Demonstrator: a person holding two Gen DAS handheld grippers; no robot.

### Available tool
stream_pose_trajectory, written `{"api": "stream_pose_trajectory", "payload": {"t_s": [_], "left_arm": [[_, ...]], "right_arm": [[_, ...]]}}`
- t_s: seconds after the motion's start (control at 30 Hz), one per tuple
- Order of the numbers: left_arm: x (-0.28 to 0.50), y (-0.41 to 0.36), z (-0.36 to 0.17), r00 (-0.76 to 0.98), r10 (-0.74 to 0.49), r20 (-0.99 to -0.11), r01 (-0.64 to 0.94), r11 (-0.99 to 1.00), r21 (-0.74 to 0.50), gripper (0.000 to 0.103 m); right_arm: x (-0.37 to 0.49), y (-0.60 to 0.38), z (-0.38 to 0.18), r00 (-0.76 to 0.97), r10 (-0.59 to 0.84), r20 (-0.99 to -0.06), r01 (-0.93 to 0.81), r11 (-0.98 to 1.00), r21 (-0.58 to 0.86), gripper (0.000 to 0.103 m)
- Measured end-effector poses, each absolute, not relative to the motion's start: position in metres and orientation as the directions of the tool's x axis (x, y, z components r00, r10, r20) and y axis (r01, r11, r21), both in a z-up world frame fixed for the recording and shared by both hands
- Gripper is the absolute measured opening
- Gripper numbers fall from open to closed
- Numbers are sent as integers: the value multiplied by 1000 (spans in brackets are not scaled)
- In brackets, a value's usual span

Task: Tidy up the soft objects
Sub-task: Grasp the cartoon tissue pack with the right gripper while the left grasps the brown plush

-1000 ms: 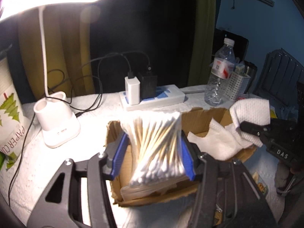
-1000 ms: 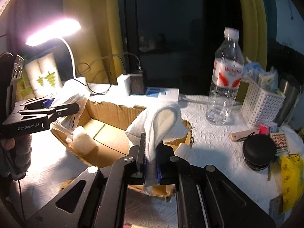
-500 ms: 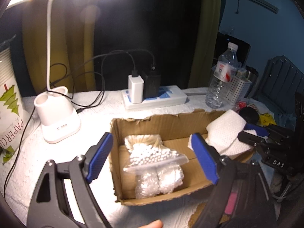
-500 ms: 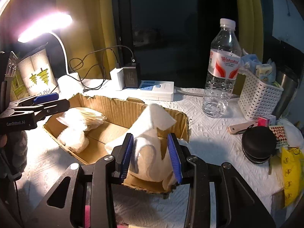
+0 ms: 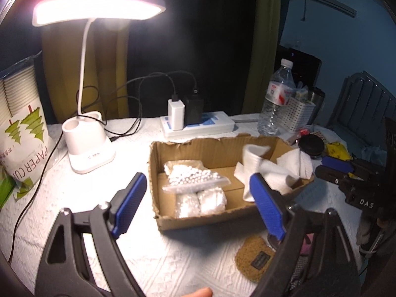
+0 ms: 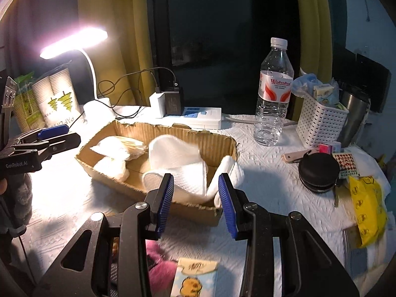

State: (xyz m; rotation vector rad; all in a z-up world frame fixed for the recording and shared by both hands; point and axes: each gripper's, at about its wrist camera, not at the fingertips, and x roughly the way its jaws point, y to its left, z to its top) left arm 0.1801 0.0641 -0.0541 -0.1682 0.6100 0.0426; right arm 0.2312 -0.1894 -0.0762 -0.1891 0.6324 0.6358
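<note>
Black-framed left gripper [image 5: 198, 203] with ribbed blue pads; silver screws; right gripper [image 6: 195, 204] alike

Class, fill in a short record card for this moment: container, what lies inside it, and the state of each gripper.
Container: cardboard box, open-topped, on the table
Left end of box: bag of cotton swabs lying over cotton pads
Right end of box: white towel, one end draped over the rim
Left gripper: open, empty
Right gripper: open, empty
</note>
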Motion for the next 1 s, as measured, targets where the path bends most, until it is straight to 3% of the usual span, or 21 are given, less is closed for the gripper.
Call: {"api": "stream_pose_trajectory", "payload": {"t_s": [0.5,0.57,0.73,0.83,1.0], "left_arm": [[149,30,-67,802,-39,-596,-53,989,-136,86],[146,26,-68,800,-42,-598,-51,989,-138,86],[142,18,-77,790,-44,-611,-53,989,-140,87],[141,13,-84,778,-48,-626,-55,988,-144,87],[144,0,-93,746,-53,-664,-44,991,-129,91]], "right_arm": [[194,-216,-89,612,485,-625,-589,807,50,42],[190,-220,-93,608,484,-629,-585,809,57,47],[185,-228,-105,593,485,-643,-583,809,72,49],[184,-230,-115,574,489,-656,-588,805,86,60],[188,-232,-135,520,500,-693,-600,791,121,60]]}}
